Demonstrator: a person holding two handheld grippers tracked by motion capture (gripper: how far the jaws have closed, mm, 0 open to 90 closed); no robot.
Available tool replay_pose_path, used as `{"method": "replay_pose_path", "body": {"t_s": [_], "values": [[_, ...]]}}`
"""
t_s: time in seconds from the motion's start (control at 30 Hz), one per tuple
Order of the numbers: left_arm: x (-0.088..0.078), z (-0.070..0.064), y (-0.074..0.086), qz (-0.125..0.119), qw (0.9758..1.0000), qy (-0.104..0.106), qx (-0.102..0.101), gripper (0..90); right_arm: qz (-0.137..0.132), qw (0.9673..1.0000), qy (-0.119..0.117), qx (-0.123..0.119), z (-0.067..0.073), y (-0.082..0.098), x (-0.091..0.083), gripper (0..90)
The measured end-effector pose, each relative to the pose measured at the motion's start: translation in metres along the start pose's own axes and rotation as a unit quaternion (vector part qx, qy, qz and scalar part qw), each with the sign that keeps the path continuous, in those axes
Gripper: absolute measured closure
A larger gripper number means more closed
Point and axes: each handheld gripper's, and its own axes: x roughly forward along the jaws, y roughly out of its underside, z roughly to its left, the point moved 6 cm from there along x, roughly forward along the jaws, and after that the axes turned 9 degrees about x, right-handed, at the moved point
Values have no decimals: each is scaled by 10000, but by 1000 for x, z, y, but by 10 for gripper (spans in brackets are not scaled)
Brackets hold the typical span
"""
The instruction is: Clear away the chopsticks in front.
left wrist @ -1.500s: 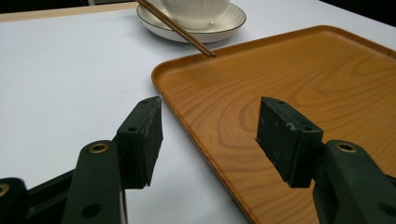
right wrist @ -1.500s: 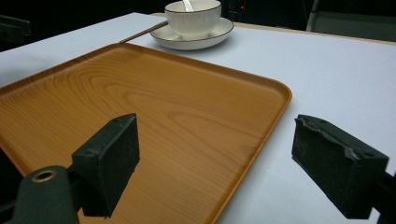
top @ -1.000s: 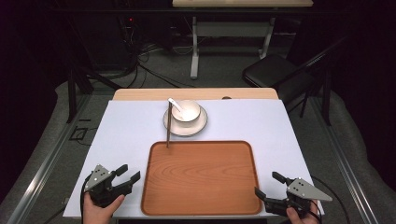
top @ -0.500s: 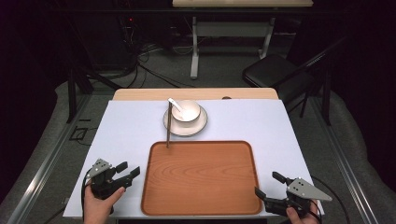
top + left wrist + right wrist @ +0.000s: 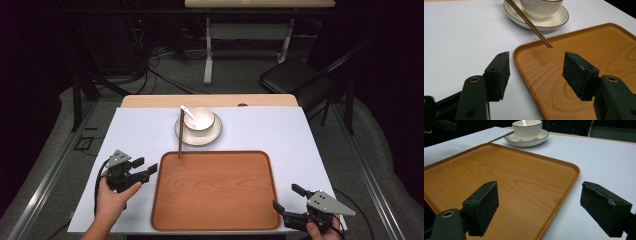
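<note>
- The white rectangular table top (image 5: 260, 135) carries everything; bare white surface lies to either side of the tray.
- The rounded-corner wooden tray with a low raised rim (image 5: 216, 224) lies flat at the near middle of the table, with nothing resting inside it.
- The left gripper (image 5: 142, 168), black with a grey three-cornered plate on top, is held in a hand (image 5: 112, 197) just beside the tray's left edge. Its jaws stand wide apart and hold nothing; in the left gripper view they straddle the tray's near-left corner, one over the white surface and one over the wood.
- The right gripper (image 5: 287, 198) sits at the tray's near-right corner, its jaws likewise spread wide and empty, one over the wood and one over the table top.
- The round white saucer with a thin dark rim line (image 5: 189, 135) stands just beyond the tray's far edge.
- The white ribbed bowl (image 5: 199, 120) sits on the saucer, with what looks like a white spoon (image 5: 186, 111) leaning in it, though it is small in the high view.
- The pair of dark brown chopsticks (image 5: 180, 135) rests on the saucer's left rim, its near tips reaching over the tray's far-left edge.
</note>
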Motion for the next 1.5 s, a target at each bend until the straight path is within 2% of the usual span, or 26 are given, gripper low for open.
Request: {"method": "replay_pose_path", "body": {"t_s": [0.1, 0.23, 0.27, 0.4, 0.63, 0.9, 1.03, 1.27, 1.4, 1.5], "values": [[7, 3, -8, 57, 10000, -13, -73, 375, -2, 10000, -5, 0, 0, 0, 0, 147], [14, 7, -17, 16, 9998, -40, -219, 359, -19, 10000, 3, 16, 0, 0, 0, 147], [18, 10, -20, 9, 9995, -42, -304, 356, -25, 10000, 5, 12, 0, 0, 0, 147], [22, 14, -24, 56, 9992, -90, -388, 344, -27, 10000, 0, -12, 0, 0, 0, 147], [33, 20, -34, 239, 9987, -170, -412, 344, -22, 10000, -7, -18, 1, 0, 0, 147], [44, 30, -52, 276, 9973, -79, -678, 359, -28, 10000, -7, -14, 0, 0, -1, 147], [50, 34, -64, 334, 9950, 50, -941, 391, -29, 10000, -10, -7, 0, 0, -1, 147], [66, 36, -81, 489, 9942, 55, -958, 405, -34, 10000, -15, 11, 0, 0, -1, 147], [74, 34, -83, 591, 9939, 49, -927, 405, -48, 10000, -19, 21, -1, 0, -1, 147], [83, 32, -84, 732, 9925, 102, -976, 408, -45, 10000, -28, 31, -1, 0, -1, 147]]}}
